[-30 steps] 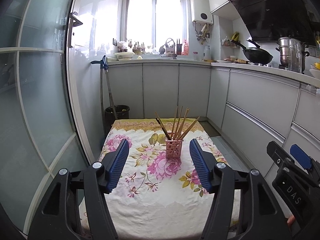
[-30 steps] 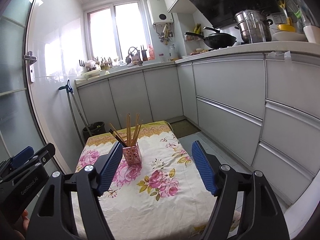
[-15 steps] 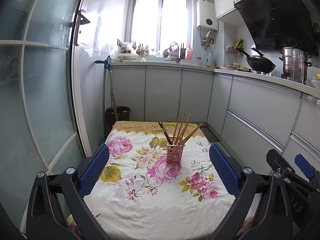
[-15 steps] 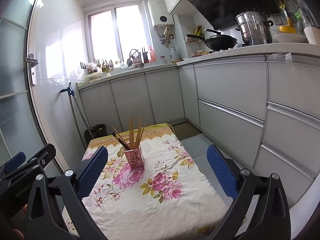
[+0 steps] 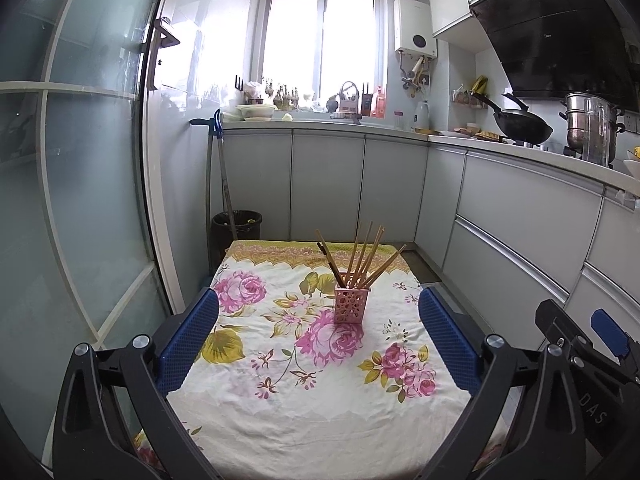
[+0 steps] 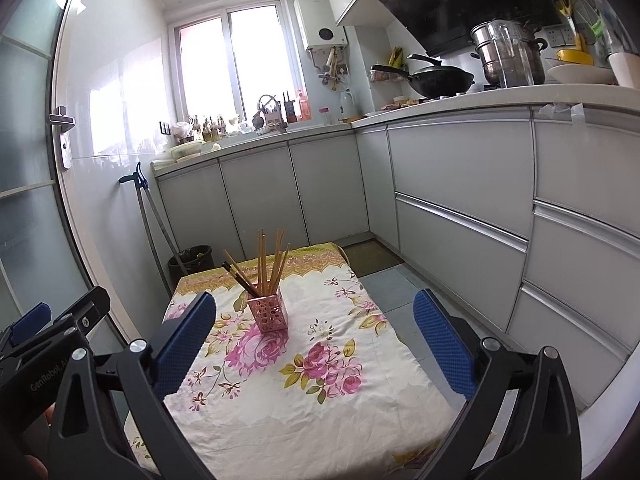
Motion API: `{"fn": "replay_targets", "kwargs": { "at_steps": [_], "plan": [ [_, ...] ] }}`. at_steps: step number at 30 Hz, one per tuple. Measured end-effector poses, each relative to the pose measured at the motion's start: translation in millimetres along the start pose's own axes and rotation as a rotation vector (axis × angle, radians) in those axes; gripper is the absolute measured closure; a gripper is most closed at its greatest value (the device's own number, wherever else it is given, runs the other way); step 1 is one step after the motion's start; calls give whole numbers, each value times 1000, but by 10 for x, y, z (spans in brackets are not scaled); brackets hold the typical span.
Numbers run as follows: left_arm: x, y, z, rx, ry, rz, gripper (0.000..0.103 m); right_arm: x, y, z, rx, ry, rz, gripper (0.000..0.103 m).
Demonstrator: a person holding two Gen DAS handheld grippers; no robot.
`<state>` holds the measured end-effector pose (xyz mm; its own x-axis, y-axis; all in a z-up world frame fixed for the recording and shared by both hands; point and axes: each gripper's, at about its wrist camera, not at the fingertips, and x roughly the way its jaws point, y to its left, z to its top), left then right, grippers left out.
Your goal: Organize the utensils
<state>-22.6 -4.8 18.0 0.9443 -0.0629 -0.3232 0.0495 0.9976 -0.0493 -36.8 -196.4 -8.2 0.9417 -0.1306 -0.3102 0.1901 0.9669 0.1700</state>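
A: The chopsticks [image 5: 362, 258] stand in the pink holder [image 5: 351, 304], far-centre on the floral cloth [image 5: 280, 420].

B: Both the left gripper [image 5: 319, 334] and right gripper [image 6: 315, 330] hang spread wide, empty; seemingly finished, retreat next.

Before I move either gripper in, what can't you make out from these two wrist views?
- Lower ends of the wooden chopsticks: both views, hidden inside the pink perforated plastic holder.
- Near edge of the floral tablecloth: both views, covered by gripper frames.
- Small items on the far windowsill counter: too small, backlit.
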Motion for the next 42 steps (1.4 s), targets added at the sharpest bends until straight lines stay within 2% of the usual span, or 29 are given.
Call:
{"fn": "replay_targets", "kwargs": {
  "at_steps": [14, 23, 32, 42],
  "plan": [
    [2, -35, -3, 9, -1, 6, 7, -26, 46, -11, -37, -26, -30, 7],
    [-28, -29, 36, 3, -14, 23, 7, -161, 102, 16, -70, -120, -66, 7],
    [-63, -26, 56, -2, -26, 30, 7, -135, 3, 47, -34, -110, -90, 7],
    [-74, 18, 76, -5, -32, 33, 7, -57, -8, 71, -55, -97, -151, 7]
  ]
}}
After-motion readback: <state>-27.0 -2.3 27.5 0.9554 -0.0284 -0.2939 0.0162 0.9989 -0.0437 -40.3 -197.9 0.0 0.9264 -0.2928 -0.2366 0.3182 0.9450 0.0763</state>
